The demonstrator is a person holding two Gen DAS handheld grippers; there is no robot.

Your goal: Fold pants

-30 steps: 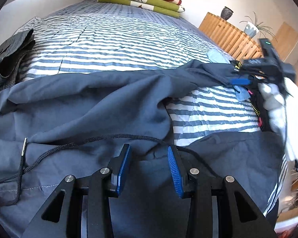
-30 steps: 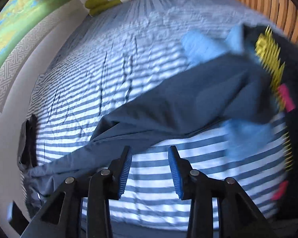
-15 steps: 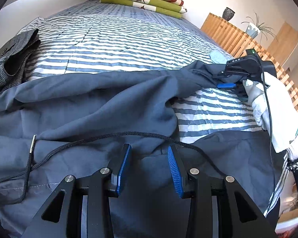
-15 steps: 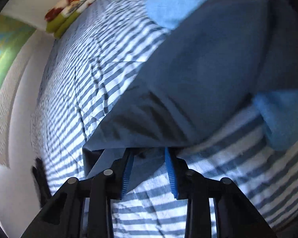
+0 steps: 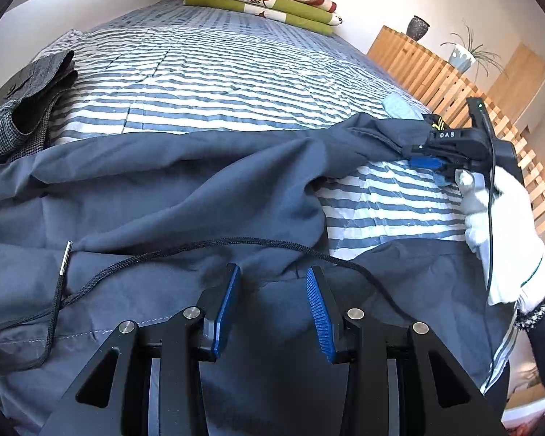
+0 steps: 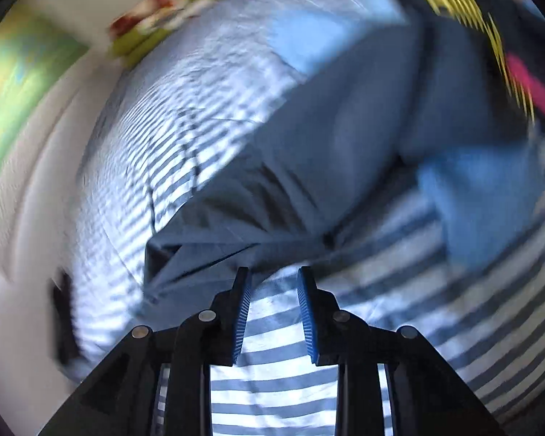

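Across striped quilt (image 5: 236,83), rumpled navy pants (image 5: 163,189) sprawl.

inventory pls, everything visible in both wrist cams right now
pants: 1, dark blue, spread across near end of bed, one leg stretched toward right gripper
drawstring: 1, black, metal tip, lying on pants near waistband
bedspread: 1, blue-white stripes, covers bed
grey garment: 1, grey check, crumpled at left edge of bed
folded blankets: stack, green with red-white print, far end of bed
light blue cloth: 1, far right on bed
slatted wood unit: 1, light wood, right of bed
vase: 1, dark, on unit
potted plant: 1, pale pot, on unit
left gripper: black, blue pads, open over waistband
right gripper: black, blue pads, at leg hem
gloved hand: white glove, holds right gripper
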